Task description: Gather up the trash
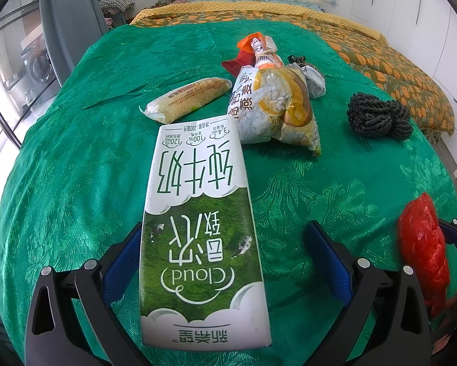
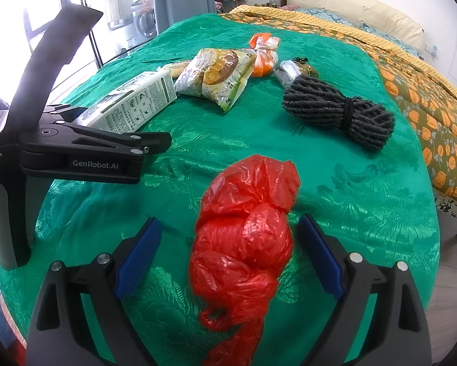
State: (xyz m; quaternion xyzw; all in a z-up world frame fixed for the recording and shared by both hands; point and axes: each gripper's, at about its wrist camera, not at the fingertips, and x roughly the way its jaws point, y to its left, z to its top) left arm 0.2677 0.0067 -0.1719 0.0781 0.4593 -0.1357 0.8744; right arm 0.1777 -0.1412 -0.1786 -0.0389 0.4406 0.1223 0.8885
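A white and green milk carton (image 1: pixel 198 213) lies flat on the green bedspread (image 1: pixel 76 167) between the fingers of my left gripper (image 1: pixel 225 228). That gripper is open: its left pad sits beside the carton's edge, and the right pad (image 1: pixel 329 262) stands well apart. A knotted red plastic bag (image 2: pixel 246 238) lies between the fingers of my right gripper (image 2: pixel 228 222), which is open too, with a gap on both sides. In the right wrist view the carton (image 2: pixel 137 100) shows behind the left gripper's near finger (image 2: pixel 149 141).
Further back lie a crumpled snack bag (image 1: pixel 274 106), a long wrapped bar (image 1: pixel 185 99), an orange bag around a bottle (image 1: pixel 259 48), a grey wrapper (image 1: pixel 314 79) and a dark rope bundle (image 2: pixel 341 116). An orange-patterned quilt (image 2: pixel 436 122) covers the bed's right side, where the edge drops to the floor.
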